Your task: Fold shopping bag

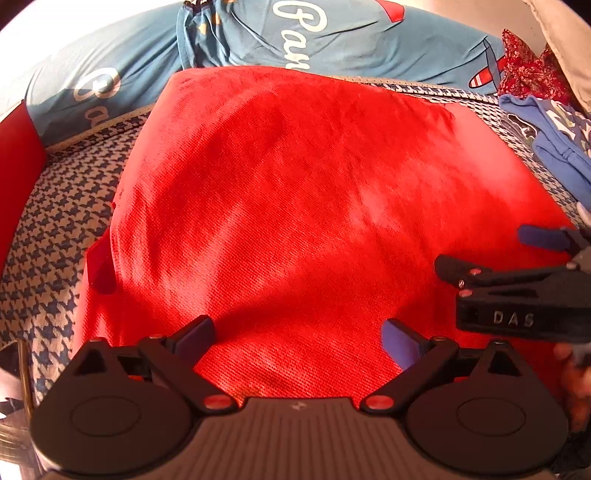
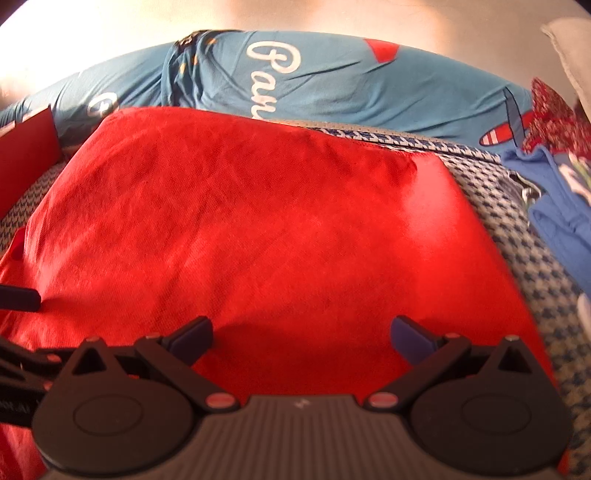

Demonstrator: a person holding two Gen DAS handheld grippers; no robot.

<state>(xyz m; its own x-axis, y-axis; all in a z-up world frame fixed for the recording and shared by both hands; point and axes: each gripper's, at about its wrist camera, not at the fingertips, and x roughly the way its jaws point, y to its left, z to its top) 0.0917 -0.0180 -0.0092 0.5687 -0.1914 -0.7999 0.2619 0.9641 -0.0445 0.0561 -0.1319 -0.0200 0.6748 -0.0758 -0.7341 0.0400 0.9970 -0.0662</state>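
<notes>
A red non-woven shopping bag [image 1: 288,192] lies flat on a blue-and-white houndstooth cloth [image 1: 74,192]; it fills most of the right wrist view too [image 2: 258,229]. A red handle loop [image 1: 101,269] sticks out at its left edge. My left gripper [image 1: 299,338] is open and empty over the bag's near edge. My right gripper [image 2: 301,338] is open and empty over the near edge further right. The right gripper shows at the right of the left wrist view [image 1: 491,251], its fingers apart. A left finger [image 2: 20,297] shows at the left of the right wrist view.
A light blue sheet with white lettering [image 1: 295,33] lies behind the bag. Blue clothing [image 1: 554,147] and a red patterned cloth [image 1: 524,66] lie at the right. A red box-like object [image 1: 18,162] stands at the left. The houndstooth cloth [image 2: 517,236] borders the bag.
</notes>
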